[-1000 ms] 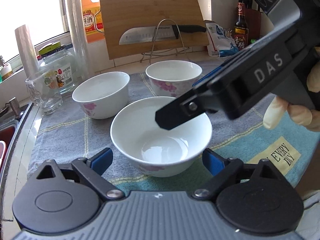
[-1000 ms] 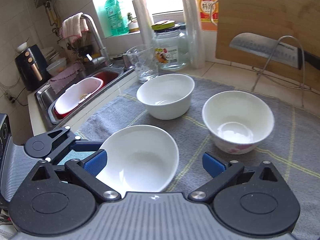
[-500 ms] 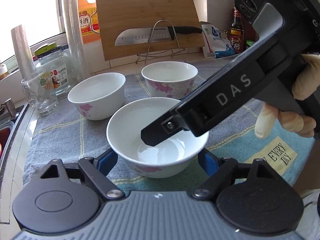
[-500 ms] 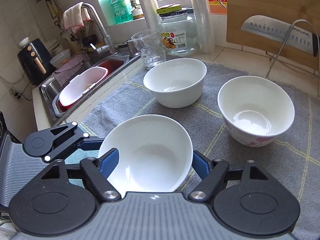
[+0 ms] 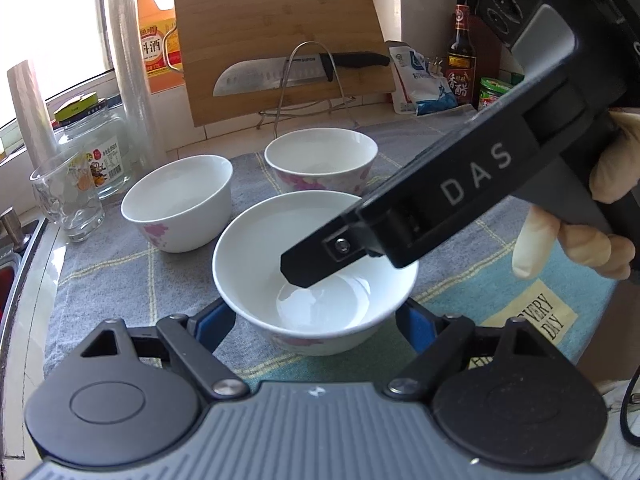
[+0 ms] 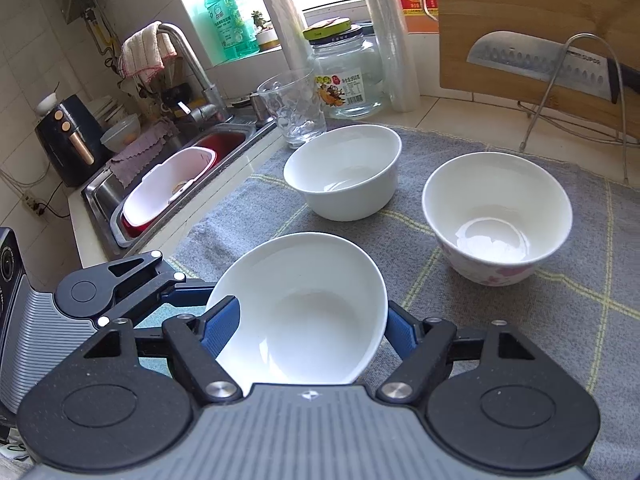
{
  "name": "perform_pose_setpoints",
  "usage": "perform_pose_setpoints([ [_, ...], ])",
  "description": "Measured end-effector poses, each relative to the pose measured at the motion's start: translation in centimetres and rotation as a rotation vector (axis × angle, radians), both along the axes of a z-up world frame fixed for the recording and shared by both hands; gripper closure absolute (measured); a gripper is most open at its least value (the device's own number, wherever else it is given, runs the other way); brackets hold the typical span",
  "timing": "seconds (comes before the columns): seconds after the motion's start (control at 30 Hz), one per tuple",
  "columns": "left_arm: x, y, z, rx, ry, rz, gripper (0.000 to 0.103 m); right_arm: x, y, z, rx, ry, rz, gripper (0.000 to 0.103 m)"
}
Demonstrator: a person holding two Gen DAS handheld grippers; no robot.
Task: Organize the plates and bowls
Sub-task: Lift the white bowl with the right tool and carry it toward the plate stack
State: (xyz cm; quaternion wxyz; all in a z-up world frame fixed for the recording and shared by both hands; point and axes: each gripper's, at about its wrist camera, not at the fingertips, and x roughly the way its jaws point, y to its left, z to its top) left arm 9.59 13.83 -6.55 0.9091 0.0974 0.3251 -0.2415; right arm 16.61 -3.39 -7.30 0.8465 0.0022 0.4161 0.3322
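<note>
Both grippers bracket the shallow white porcelain bowl (image 5: pixel 316 268) at six o'clock on the grey checked cloth (image 5: pixel 120 272). The left gripper (image 5: pixel 316 320) and the right gripper (image 6: pixel 312 320) have pads touching its sides; firm clamping cannot be told. The step seems to be grasping. Next, probably nest it into the white floral bowl (image 5: pixel 320 160) at twelve o'clock.

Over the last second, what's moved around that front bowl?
Both grippers closed in on the front bowl: left gripper now brackets its sides, right gripper has narrowed around it from the other side, one arm reaching over the rim. Whether either actually grips it is unclear. The two back bowls and towel stayed put.
</note>
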Motion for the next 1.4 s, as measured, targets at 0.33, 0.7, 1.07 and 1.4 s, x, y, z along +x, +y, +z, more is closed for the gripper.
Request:
perform_pose_setpoints([
  [0.33, 0.4, -4.1, 0.9, -0.021, 0.003, -0.131, 0.016, -1.9, -4.4, 1.1, -0.027, -0.025, -0.115, 0.021],
  [0.7, 0.7, -8.9, 0.8, -0.041, 0.020, -0.273, 0.016, -4.0, -10.0, 1.0, -0.052, -0.018, -0.257, 0.021],
  [1.07, 1.3, -10.6, 0.6, -0.046, 0.054, -0.319, 0.016, -4.6, -12.1, 0.6, -0.069, 0.002, -0.296, 0.021],
  [1.4, 1.7, -10.8, 0.5, -0.044, 0.081, -0.318, 0.016, -4.3, -12.3, 0.0, -0.071, 0.024, -0.289, 0.021],
])
